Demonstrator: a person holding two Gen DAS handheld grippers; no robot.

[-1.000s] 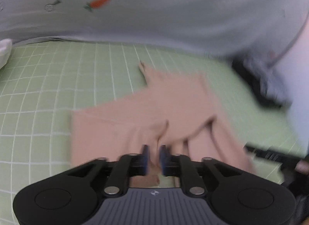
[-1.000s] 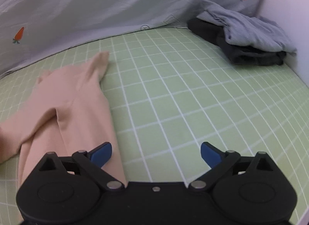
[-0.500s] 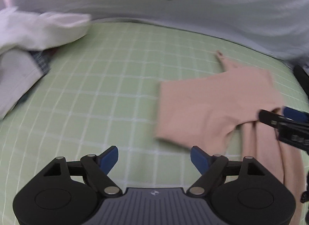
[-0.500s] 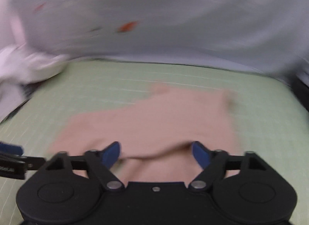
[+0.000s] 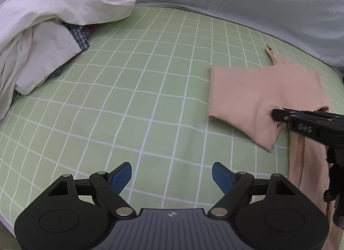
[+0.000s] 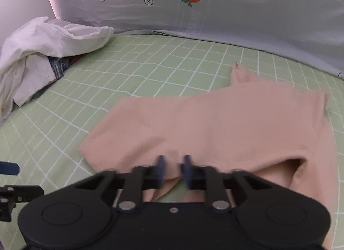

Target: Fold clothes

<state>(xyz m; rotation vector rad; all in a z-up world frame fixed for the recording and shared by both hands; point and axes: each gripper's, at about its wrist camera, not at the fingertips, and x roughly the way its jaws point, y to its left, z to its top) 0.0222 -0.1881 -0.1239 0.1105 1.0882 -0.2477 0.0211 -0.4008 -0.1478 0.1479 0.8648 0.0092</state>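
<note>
A peach-pink garment (image 6: pixel 215 125) lies partly folded on the green checked sheet (image 6: pixel 163 61); it also shows at the right of the left wrist view (image 5: pixel 258 91). My right gripper (image 6: pixel 173 171) is shut on the garment's near edge, its fingers blurred; it also shows from the side in the left wrist view (image 5: pixel 277 115). My left gripper (image 5: pixel 172 176) is open and empty over bare sheet, left of the garment. One blue left fingertip (image 6: pixel 8 168) shows at the left edge of the right wrist view.
A heap of white cloth (image 5: pixel 43 26) with a plaid garment (image 5: pixel 78 35) under it lies at the far left, also in the right wrist view (image 6: pixel 43 41). A grey carrot-print cloth (image 5: pixel 236 3) rises along the back.
My left gripper let go of the garment, opened and drew back to the left. My right gripper swung over to the garment and closed on its near edge.
</note>
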